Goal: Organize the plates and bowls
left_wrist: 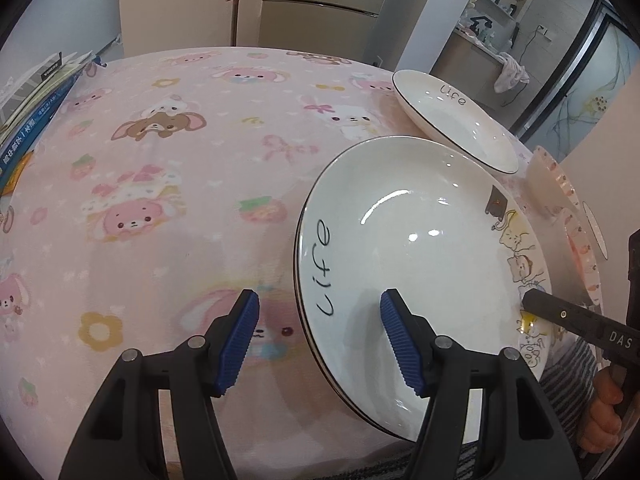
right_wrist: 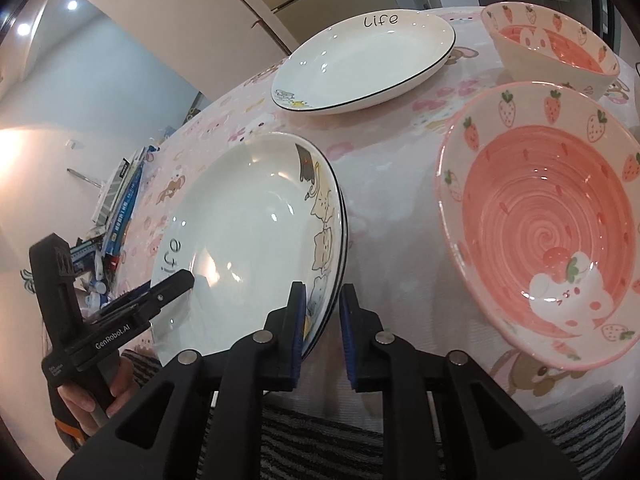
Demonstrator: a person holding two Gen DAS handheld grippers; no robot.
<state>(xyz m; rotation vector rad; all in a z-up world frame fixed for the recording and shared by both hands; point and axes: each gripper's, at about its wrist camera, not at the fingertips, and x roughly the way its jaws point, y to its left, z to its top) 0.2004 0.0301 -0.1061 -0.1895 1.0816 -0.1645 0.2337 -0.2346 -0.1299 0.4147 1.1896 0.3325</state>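
Left tongs [left_wrist: 320, 340] are released, wide apart, straddling the near-left rim of the white plate stack [left_wrist: 420, 248]: one pad over the cloth, the other above the plate's inside, neither pressing. My right tongs [right_wrist: 322, 332] stand slightly parted around the stack's near-right rim; pads look off the rim, so no grip. Stack sits at the counter [left_wrist: 168, 200] front edge. Another white plate [right_wrist: 364, 60] lies further back, apart. Big strawberry bowl [right_wrist: 548, 224] is just right of the stack, small strawberry bowl [right_wrist: 560, 48] behind it. Books [left_wrist: 28, 112] at far left.
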